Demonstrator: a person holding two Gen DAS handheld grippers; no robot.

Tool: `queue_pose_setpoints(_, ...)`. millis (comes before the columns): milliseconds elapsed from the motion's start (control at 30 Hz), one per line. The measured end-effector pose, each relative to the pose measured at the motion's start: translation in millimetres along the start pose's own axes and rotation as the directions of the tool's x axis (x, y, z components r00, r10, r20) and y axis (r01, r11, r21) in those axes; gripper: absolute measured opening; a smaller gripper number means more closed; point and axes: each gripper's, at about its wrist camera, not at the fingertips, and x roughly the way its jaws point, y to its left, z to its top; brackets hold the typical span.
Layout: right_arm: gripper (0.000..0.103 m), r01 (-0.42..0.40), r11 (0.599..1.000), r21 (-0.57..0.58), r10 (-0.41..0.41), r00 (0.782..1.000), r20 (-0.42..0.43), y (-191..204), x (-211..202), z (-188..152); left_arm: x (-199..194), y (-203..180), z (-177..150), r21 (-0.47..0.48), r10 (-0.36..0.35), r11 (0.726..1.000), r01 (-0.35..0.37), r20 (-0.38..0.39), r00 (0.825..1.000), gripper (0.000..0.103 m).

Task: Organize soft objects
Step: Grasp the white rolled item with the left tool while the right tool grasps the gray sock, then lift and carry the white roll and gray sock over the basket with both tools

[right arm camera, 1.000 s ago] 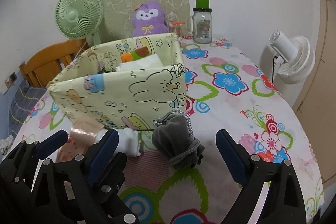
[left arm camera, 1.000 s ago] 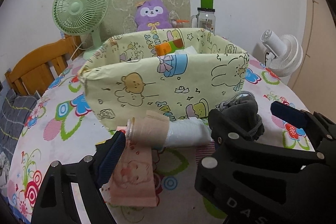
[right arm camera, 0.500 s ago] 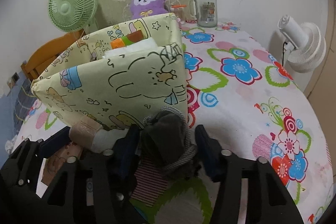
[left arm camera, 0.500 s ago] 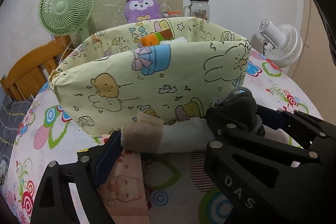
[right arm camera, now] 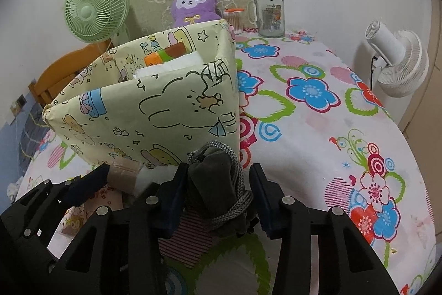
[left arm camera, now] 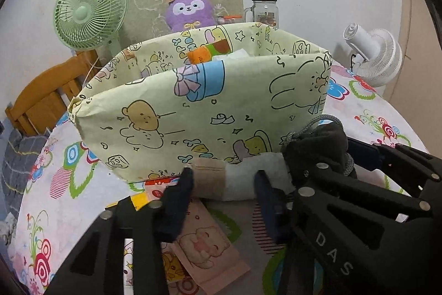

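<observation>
**A:** Your right gripper (right arm camera: 218, 194) has its fingers narrowed around the dark grey drawstring pouch (right arm camera: 214, 181), which sits on the counter (right arm camera: 317, 156) just against the front wall of the cartoon-print fabric bin (right arm camera: 154, 112). Squeeze the bulk of it, not only the cord, or it may slip out as you lift.

**B:** And the left?

**A:** Your left gripper (left arm camera: 223, 185) straddles the rolled beige-and-white cloth (left arm camera: 223, 179), fingers half-closed; I can't tell if they're gripping it. Close firmly, then lift each piece clear of the bin's rim before you drop it in.
</observation>
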Motion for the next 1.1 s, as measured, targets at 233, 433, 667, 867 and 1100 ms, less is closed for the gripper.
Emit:
queue_pose_setpoints(233,0.046,0.005,1.000,-0.009,-0.005,1.000,0.008,3.4,-5.5,-0.2,-2.7,4.0,0.6,-0.006,0.012,1.000,-0.012,0.016,1.000,0.016)
queue_pose_setpoints(433,0.044,0.001,1.000,-0.007,-0.001,1.000,0.011,4.8,-10.7,-0.8,-5.3,4.6,0.1,-0.014,0.007,1.000,-0.007,0.015,1.000,0.002)
queue_pose_setpoints(667,0.039,-0.001,1.000,-0.012,0.001,1.000,0.013,7.8,-15.5,-1.2,-11.7,5.1,-1.5,-0.026,-0.017,1.000,0.017,0.016,1.000,0.000)
queue_pose_setpoints(867,0.037,-0.012,1.000,-0.007,0.012,1.000,0.024,8.5,-22.7,-2.7,-20.4,4.8,-2.7,-0.024,-0.018,1.000,0.019,0.033,0.999,0.000)
queue_pose_setpoints(1100,0.036,-0.016,1.000,-0.008,0.017,0.999,0.052,10.1,-35.8,-2.7,-33.5,5.1,-2.9,-0.030,-0.015,0.999,0.017,0.063,0.998,0.000)
